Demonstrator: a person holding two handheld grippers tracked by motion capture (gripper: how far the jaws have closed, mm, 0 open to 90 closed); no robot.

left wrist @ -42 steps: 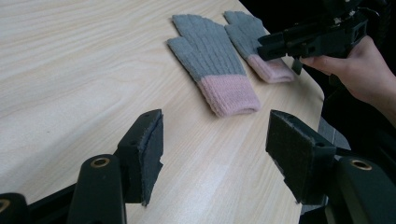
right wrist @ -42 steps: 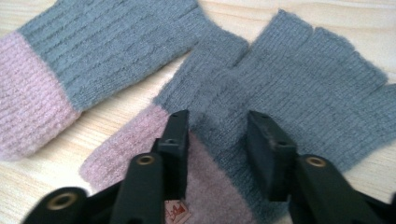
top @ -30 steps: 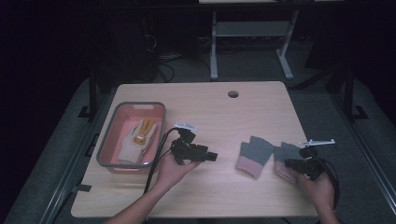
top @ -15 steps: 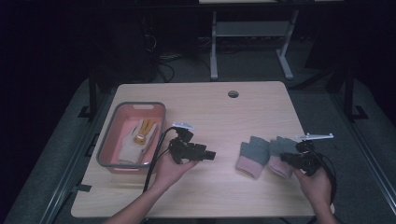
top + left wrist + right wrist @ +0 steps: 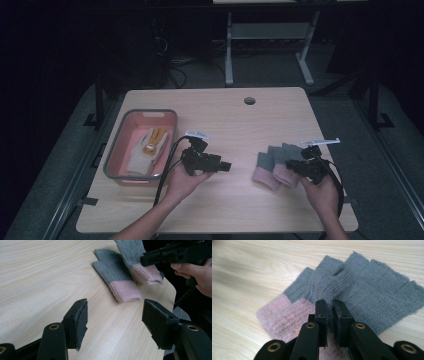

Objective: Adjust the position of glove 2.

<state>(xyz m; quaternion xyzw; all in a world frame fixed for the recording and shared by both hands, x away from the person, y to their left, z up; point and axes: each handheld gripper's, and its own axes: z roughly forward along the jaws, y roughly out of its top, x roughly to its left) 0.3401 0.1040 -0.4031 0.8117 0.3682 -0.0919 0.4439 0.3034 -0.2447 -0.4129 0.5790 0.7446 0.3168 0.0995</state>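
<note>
One yellow-white glove (image 5: 148, 150) binned; my right tongs (image 5: 330, 305) pinch a grey-pink glove (image 5: 372, 295) — its twin (image 5: 113, 277) lies ahead of my wide, empty left tongs (image 5: 115, 315).

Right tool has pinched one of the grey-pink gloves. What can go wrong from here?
1. The right tool grips only a small fold of the upper glove; it may slip free as it lifts.
2. That glove overlaps the second glove; knit may snag and drag it.
3. Both lie near the table edge; one could fall off.
</note>
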